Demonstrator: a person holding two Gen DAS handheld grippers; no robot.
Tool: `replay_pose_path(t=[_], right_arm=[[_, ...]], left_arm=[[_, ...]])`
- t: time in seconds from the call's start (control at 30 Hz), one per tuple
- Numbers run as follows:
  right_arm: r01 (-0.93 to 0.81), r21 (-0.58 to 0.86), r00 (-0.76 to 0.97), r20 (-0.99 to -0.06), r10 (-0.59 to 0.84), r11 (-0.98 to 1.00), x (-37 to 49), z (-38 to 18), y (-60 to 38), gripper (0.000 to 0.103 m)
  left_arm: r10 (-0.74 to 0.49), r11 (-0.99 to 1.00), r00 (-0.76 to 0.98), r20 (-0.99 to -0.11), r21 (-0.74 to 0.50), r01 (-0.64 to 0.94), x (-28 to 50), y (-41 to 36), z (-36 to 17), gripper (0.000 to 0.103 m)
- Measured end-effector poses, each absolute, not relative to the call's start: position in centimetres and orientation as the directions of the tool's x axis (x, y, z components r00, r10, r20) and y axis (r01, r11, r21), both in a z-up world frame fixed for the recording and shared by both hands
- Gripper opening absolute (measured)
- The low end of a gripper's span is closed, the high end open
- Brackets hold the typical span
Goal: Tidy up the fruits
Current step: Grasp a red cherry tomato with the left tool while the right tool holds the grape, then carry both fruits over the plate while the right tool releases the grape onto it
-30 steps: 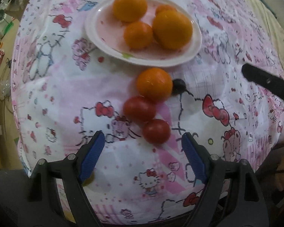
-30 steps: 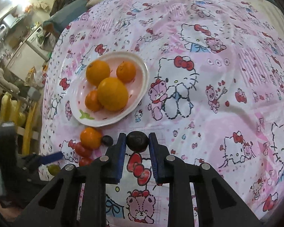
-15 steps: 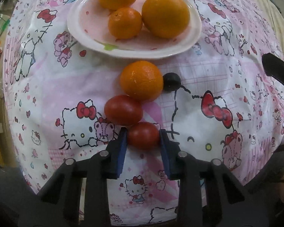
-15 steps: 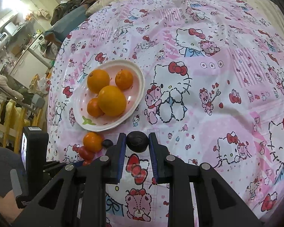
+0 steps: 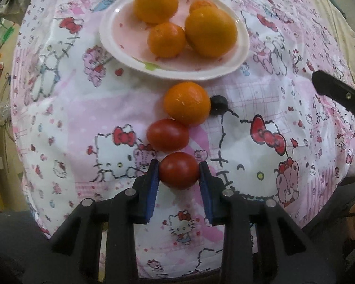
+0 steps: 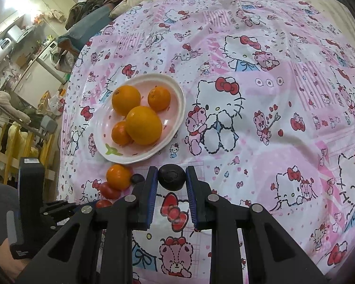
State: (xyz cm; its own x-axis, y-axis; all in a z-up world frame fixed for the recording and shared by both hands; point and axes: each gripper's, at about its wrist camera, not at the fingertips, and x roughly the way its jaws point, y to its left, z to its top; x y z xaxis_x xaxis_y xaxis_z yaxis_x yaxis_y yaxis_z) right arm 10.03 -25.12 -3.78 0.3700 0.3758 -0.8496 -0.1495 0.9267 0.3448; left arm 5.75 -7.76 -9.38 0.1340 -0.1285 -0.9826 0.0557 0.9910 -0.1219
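Observation:
My left gripper (image 5: 179, 172) is shut on a red tomato (image 5: 179, 170) over the pink patterned cloth. A second tomato (image 5: 167, 135), an orange (image 5: 187, 103) and a small dark fruit (image 5: 218, 102) lie in a row just beyond it. A white plate (image 5: 111, 37) behind them holds several oranges (image 5: 210, 32). My right gripper (image 6: 171, 177) is shut on a dark round fruit (image 6: 171, 177), held near the plate (image 6: 177, 90). The loose orange (image 6: 118, 176), the small dark fruit (image 6: 137, 178) and a tomato (image 6: 109, 190) lie to its left.
The cloth covers a bed, whose left edge (image 6: 64, 127) drops off to a cluttered room with yellow rails (image 6: 2, 146). The left gripper's body (image 6: 28, 189) stands at the lower left. The right gripper's tip (image 5: 336, 92) shows at the right.
My left gripper moved forward and closed on the nearest tomato, then drew back slightly. My right gripper kept its hold on the dark fruit and rose a little.

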Motion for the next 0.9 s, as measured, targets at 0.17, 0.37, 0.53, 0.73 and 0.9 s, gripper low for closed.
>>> replay_pose_path(t=[0.17,0.37,0.53,0.73,0.9], right_arm=[[-0.160,0.352,0.377,-0.842,0.387,0.922,10.0,-3.3,-24.8,0.025],[-0.170,0.373,0.397,-0.821,0.410,0.912,9.9,-2.2,-24.8,0.025],[-0.179,0.389,0.418,-0.802,0.428,0.904,9.8,-1.2,-24.8,0.025],[-0.183,0.412,0.440,-0.777,0.450,0.892,9.8,-0.2,-25.3,0.025],[-0.189,0.434,0.463,-0.752,0.470,0.881,9.7,0.8,-25.9,0.025]], left_arm=[[-0.125,0.992,0.197,-0.972,-0.118,0.046,5.4,-6.3,-7.7,0.029],[-0.099,0.995,0.247,-0.964,-0.099,0.010,5.3,-3.4,-6.1,0.029],[-0.079,0.996,0.270,-0.960,-0.084,-0.006,6.0,-2.8,-5.1,0.029],[-0.056,0.998,0.310,-0.949,-0.066,-0.023,6.9,-1.8,-3.1,0.029],[-0.053,0.997,0.332,-0.942,-0.069,-0.035,8.0,-1.0,-1.8,0.029]])
